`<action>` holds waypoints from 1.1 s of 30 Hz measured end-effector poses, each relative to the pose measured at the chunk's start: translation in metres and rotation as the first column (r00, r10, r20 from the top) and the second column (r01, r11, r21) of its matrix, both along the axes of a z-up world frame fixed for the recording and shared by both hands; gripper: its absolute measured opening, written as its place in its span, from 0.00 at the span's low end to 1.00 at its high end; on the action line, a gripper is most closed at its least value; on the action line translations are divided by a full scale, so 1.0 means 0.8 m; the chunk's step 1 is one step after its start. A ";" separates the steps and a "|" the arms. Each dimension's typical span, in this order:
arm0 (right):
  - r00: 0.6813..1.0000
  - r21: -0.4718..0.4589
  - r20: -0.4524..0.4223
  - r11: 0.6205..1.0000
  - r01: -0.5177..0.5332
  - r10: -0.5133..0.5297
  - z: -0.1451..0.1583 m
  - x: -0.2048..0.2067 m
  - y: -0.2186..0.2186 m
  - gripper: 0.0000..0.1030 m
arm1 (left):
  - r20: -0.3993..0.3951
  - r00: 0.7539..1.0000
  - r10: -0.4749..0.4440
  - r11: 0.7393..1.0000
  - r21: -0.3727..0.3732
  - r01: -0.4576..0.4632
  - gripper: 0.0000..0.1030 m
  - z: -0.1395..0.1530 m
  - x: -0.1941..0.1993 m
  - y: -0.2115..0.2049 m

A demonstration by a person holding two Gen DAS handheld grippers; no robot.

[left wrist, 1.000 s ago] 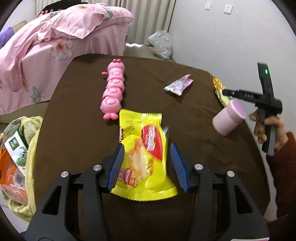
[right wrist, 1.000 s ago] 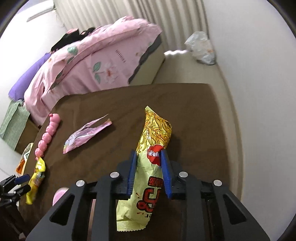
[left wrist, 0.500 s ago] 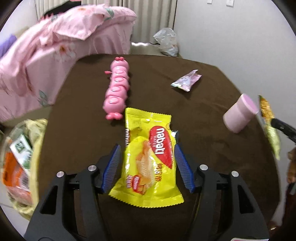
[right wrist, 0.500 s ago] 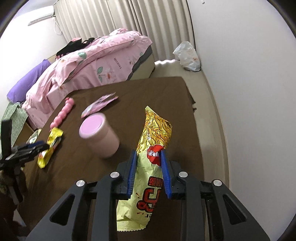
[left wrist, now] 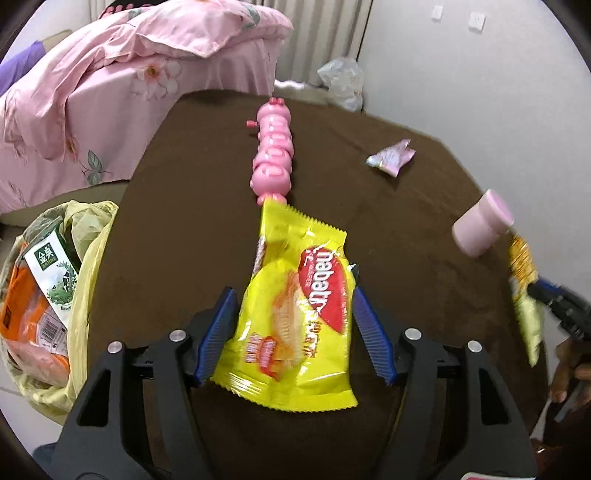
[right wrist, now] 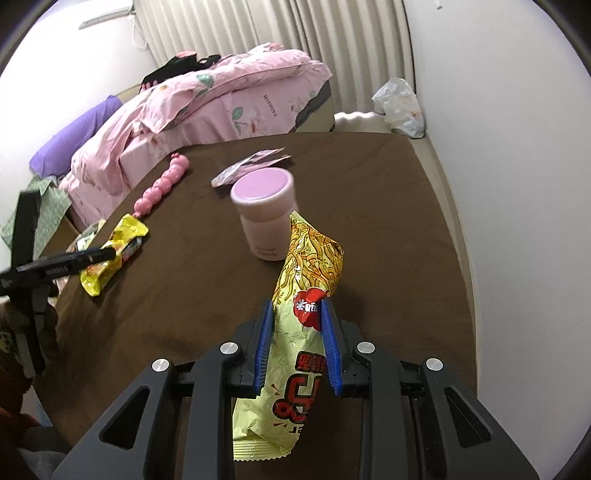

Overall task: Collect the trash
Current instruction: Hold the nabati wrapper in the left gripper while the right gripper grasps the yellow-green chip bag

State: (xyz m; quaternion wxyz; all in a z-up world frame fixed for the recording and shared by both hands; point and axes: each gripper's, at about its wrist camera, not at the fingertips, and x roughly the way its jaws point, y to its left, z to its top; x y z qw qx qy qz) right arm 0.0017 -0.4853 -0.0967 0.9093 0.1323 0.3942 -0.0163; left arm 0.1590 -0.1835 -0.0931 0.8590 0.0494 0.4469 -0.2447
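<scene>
The left gripper, jaws just opening wide, straddles the yellow wafer packet (long axis running up-frame); the right gripper clamps a noodle-snack wrapper.

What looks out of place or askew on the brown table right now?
A pink caterpillar toy lies among wrappers though it is no trash, and a crumpled pinkish wrapper lies loose behind the upright pink cup.

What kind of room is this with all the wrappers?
Probably a bedroom: a bed with a pink floral quilt sits beside the brown table, long curtains hang behind, and a purple pillow lies on the bed.
</scene>
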 end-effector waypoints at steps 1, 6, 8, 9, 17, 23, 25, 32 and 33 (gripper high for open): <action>1.000 0.000 0.002 1.000 -0.012 0.012 0.000 0.001 0.003 0.25 | 0.011 1.000 0.001 0.999 -0.033 -0.001 0.61 0.006 -0.002 0.005; 0.999 0.012 0.011 0.999 -0.048 0.048 -0.003 0.001 0.015 0.25 | -0.006 0.999 -0.031 0.998 -0.053 0.031 0.69 0.013 -0.002 0.003; 0.999 0.019 0.006 0.999 -0.050 0.050 -0.007 0.004 0.019 0.25 | -0.033 0.998 -0.057 0.998 -0.006 0.057 0.69 0.002 0.001 -0.012; 0.999 0.020 0.000 0.998 -0.051 0.051 -0.009 0.005 0.021 0.25 | -0.038 0.997 -0.064 0.998 0.017 0.065 0.69 -0.003 0.001 -0.018; 0.996 -0.016 -0.010 0.996 -0.089 0.089 -0.012 0.003 0.037 0.25 | -0.019 0.999 -0.036 0.996 0.079 0.037 0.69 -0.016 0.007 -0.024; 0.996 -0.009 -0.012 0.996 -0.086 0.086 -0.015 0.008 0.040 0.25 | -0.028 0.995 -0.092 0.988 0.123 0.094 0.69 -0.013 0.006 -0.043; 0.996 -0.018 -0.013 0.996 -0.086 0.086 -0.015 0.008 0.041 0.25 | -0.017 0.994 -0.112 0.981 0.158 0.113 0.69 -0.013 0.007 -0.056; 0.996 -0.032 -0.019 0.996 -0.089 0.088 -0.014 0.005 0.044 0.25 | -0.031 0.996 -0.080 0.978 0.193 0.084 0.66 -0.019 0.015 -0.064; 0.996 -0.033 -0.021 0.995 -0.090 0.089 -0.014 0.004 0.045 0.25 | -0.036 0.996 -0.077 0.978 0.191 0.083 0.61 -0.018 0.014 -0.063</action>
